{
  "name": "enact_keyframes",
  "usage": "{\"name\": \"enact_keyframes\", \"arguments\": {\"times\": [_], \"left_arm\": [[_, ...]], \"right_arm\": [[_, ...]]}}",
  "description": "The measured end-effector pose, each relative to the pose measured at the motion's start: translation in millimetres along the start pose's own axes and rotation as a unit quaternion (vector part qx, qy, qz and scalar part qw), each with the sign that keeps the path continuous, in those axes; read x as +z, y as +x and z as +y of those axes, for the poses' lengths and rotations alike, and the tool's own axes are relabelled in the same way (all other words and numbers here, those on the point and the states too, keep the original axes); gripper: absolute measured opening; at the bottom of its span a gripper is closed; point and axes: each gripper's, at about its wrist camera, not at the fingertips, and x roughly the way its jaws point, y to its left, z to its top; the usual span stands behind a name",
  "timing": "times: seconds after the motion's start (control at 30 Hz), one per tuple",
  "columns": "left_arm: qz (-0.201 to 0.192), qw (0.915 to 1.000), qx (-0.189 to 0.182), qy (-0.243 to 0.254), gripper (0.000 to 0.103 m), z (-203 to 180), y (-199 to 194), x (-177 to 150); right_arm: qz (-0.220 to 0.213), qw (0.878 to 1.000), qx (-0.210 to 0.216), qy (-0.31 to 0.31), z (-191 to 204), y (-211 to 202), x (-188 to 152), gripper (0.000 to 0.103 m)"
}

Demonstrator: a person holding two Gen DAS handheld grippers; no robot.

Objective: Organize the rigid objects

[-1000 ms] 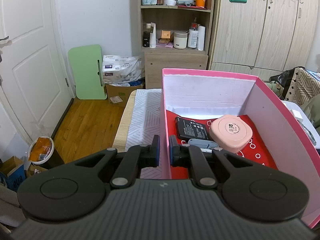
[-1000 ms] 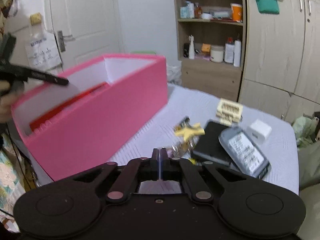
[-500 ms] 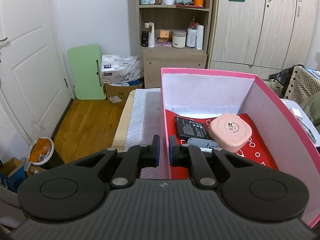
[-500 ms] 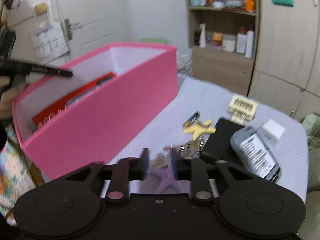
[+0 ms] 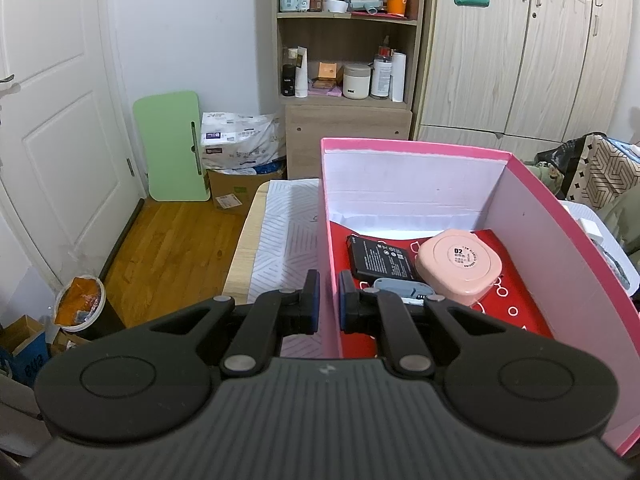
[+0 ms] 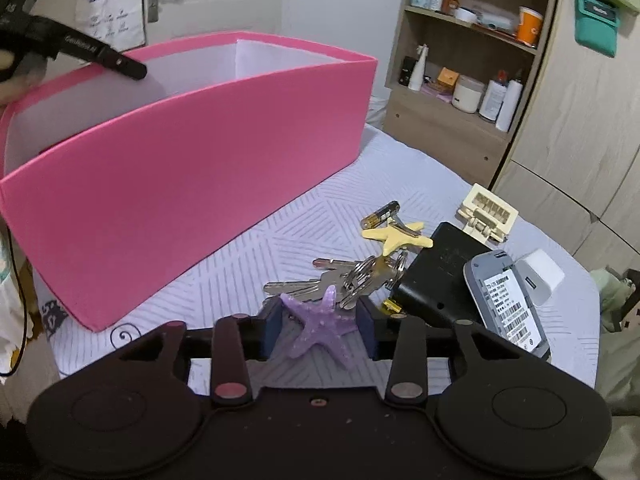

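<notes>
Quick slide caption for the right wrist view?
Right hand-held gripper opening around purple starfish beside keys and pink box.

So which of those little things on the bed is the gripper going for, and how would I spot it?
Start at the big pink box and look right, to the clutter on the pale quilted cover. Nearest the camera, in front of the bunch of keys, lies a purple starfish between the opening fingers of the right gripper. The other star, beside the battery, is yellow.

Pretty small room: white paneled door (image 5: 52, 128) on the left, wood floor (image 5: 168, 256), open shelf unit (image 5: 344, 32) crammed with bottles at the far wall, light-wood wardrobe (image 5: 520, 48) on the right.
</notes>
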Motion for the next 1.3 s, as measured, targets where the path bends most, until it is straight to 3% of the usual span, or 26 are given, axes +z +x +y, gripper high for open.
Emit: {"name": "enact_keyframes", "arguments": {"times": [0.03,0.1,0.13,0.23,0.33,0.4,0.47,0.73,0.87,1.0,1.03,1.07,1.1,1.3], "left_arm": [[0.0,1.0,0.001,0.0,0.009,0,0,0],[0.0,1.0,0.0,-0.001,0.009,1,0,0],[0.0,1.0,0.001,-0.001,0.009,0,0,0],[0.0,1.0,0.0,-0.001,0.009,1,0,0],[0.0,1.0,0.001,0.0,0.009,1,0,0],[-0.001,1.0,0.0,-0.002,0.009,2,0,1],[-0.002,1.0,-0.001,-0.003,0.009,2,0,1],[-0.003,1.0,-0.004,-0.002,0.009,2,0,1],[-0.004,1.0,-0.004,-0.005,0.009,2,0,1],[-0.004,1.0,-0.004,-0.005,0.009,3,1,1],[-0.004,1.0,-0.005,-0.006,0.009,3,1,0],[-0.004,0.9999,-0.006,-0.007,0.009,3,1,0],[-0.004,1.0,-0.006,-0.006,0.009,3,2,0],[-0.005,1.0,-0.002,-0.005,0.009,4,3,-1]], "right_arm": [[0.0,1.0,-0.006,-0.003,1,-1,0,0.037],[-0.018,1.0,-0.001,0.0,1,-6,0,0.021],[-0.023,1.0,0.003,0.005,-1,-8,2,0.005],[-0.012,1.0,0.013,0.016,-4,-9,4,0.001],[-0.012,1.0,0.009,-0.004,-2,-9,3,0.005],[-0.004,1.0,0.015,-0.003,-2,-8,4,0.016],[0.0,1.0,0.017,0.003,-3,-9,4,0.039],[0.01,1.0,-0.005,0.005,-3,1,-1,0.067],[0.014,0.996,0.028,0.084,-15,9,0,0.071],[0.001,0.995,0.008,0.095,-6,7,-4,0.07],[0.0,0.995,0.005,0.102,-6,7,-5,0.068],[-0.003,0.994,0.0,0.108,-5,6,-6,0.056],[-0.01,0.994,-0.004,0.108,-4,5,-6,0.05],[-0.022,0.992,-0.005,0.127,-5,0,-9,0.047]]}}
